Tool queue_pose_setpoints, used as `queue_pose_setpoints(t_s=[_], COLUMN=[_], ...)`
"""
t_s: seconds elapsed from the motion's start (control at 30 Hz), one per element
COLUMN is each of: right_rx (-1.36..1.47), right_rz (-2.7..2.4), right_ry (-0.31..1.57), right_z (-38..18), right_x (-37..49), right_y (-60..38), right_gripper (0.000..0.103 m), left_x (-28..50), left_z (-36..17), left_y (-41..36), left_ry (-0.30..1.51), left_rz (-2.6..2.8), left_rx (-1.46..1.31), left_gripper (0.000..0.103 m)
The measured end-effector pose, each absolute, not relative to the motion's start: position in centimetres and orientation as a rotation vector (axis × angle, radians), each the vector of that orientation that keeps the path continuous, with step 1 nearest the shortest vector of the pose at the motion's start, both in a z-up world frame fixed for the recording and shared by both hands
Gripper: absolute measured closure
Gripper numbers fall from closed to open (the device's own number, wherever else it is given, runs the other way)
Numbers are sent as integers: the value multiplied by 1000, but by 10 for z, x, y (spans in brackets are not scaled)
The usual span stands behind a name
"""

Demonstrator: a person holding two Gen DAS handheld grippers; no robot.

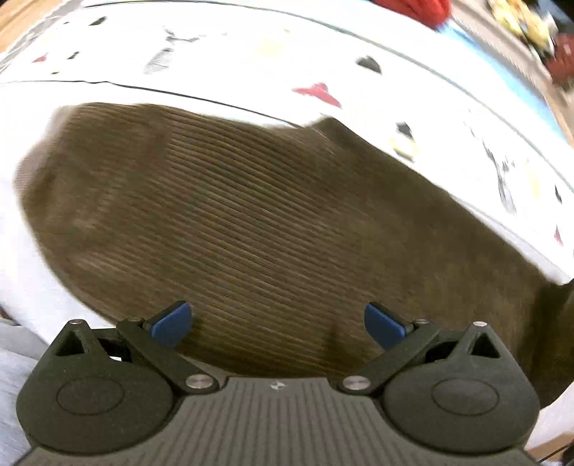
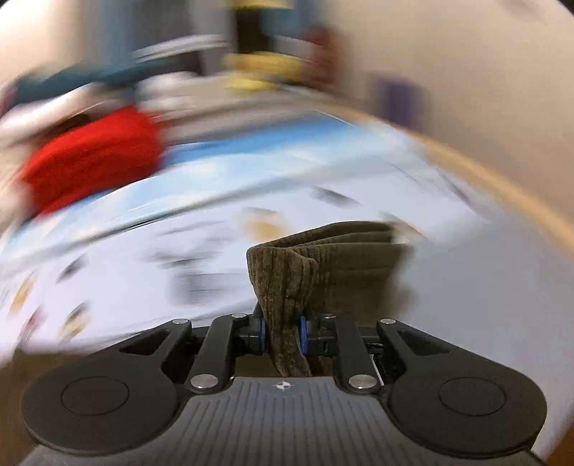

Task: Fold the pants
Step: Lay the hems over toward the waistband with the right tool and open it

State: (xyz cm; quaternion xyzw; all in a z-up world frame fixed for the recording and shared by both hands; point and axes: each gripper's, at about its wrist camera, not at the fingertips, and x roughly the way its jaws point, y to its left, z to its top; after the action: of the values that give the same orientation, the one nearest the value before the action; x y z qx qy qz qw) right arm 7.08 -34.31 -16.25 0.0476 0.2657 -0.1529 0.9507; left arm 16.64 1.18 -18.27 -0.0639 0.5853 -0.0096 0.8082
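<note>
Brown corduroy pants [image 1: 233, 222] lie spread on a white patterned sheet [image 1: 251, 50] and fill most of the left wrist view. My left gripper [image 1: 278, 324] is open just above the cloth, its blue pads wide apart and holding nothing. My right gripper [image 2: 283, 333] is shut on a bunched fold of the pants [image 2: 323, 261], and the cloth stands up between its blue pads. The right wrist view is blurred by motion.
A red garment [image 2: 93, 157] lies on the sheet at the far left of the right wrist view and shows at the top right of the left wrist view [image 1: 416, 9]. Blurred clutter [image 2: 265, 68] stands beyond the bed. A wooden edge [image 2: 502, 186] runs at the right.
</note>
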Motion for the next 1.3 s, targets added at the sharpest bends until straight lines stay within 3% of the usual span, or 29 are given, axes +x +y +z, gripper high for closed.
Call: queue_pose_setpoints(t_s=[0.1,0.23,0.33,0.4,0.57,0.7,0.83,1.03,1.1,1.3], right_rx=[-185,-421,-515,-455,-160,157,364,109,106,173], right_rz=[33,351,316,332,413,467,384,375,424,431], right_ry=[570,785,722,751,852,927,872,869,937,863], right_z=[-180,-258,-276,-269,-245,-239,-230,-237,-244,-214], right_x=[87,75,57,63,68,64,68,87,93,85], right_y=[-233,-138,-121,-130,-164,-194,-214,-180,-174,-184], right_gripper=[86,86,84,82,54,52,53,55,82,89], left_x=[164,155,150,150,151,149,145,140,138,139], left_z=[-182,-187,-194,-201,-205,-202,-202,-200,-196,-190], left_y=[43,70,78,78,68,56,50,57,61,73], left_ry=[1239,1266,1278,1289,1291,1279,1278,1284,1278,1256], left_rz=[33,88,92,98,52,24,18,31,38,58], left_rx=[-190,-239,-234,-232,-231,-217,-215,-233,-236,-257], left_gripper=[0,0,0,0,0,0,0,0,0,0])
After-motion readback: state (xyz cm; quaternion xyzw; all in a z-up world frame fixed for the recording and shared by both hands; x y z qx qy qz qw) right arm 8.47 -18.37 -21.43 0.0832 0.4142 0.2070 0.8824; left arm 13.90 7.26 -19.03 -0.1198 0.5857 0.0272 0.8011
